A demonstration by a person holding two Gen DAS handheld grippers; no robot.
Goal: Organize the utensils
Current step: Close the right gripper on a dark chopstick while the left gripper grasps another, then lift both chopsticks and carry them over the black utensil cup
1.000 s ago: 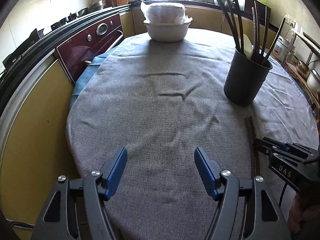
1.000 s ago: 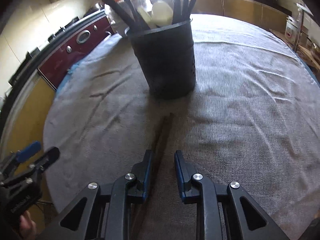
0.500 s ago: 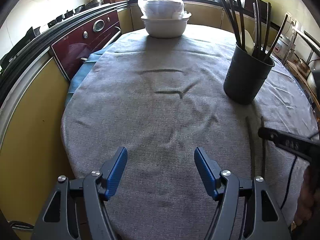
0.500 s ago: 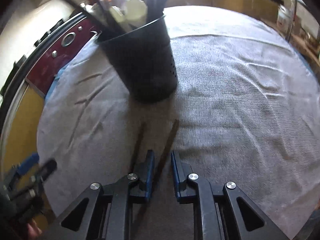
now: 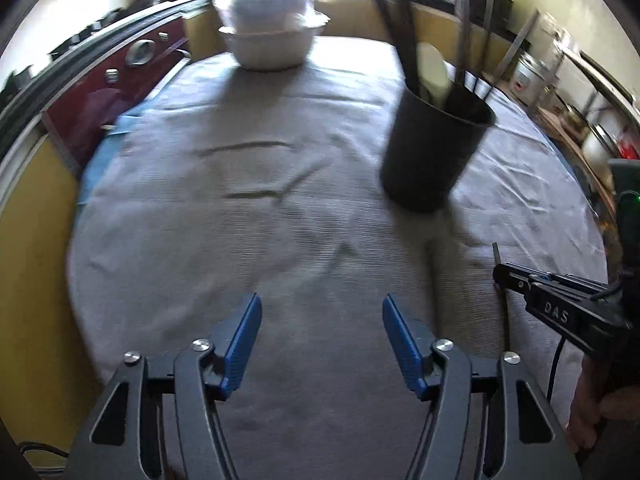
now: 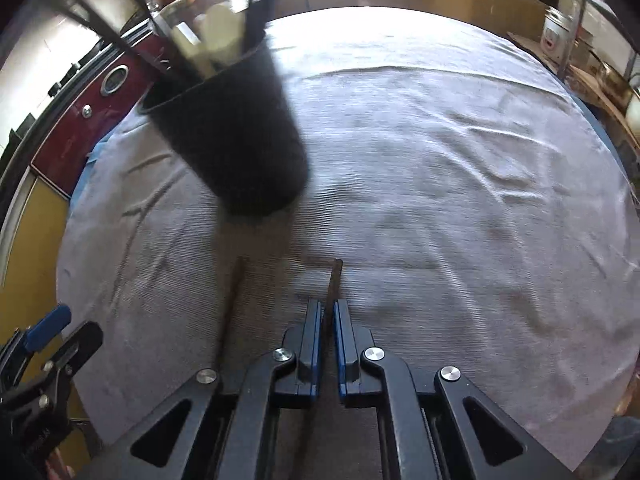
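Now the right gripper (image 6: 327, 312) pinches a dark chopstick (image 6: 334, 280) between its blue pads, the stick's tip poking forward toward the black utensil holder (image 6: 236, 140). Its twin, a second chopstick (image 6: 232, 296), lies on the grey tablecloth (image 6: 460, 200) just left. Meanwhile the left gripper (image 5: 322, 328) hovers spread wide, gripping nothing.
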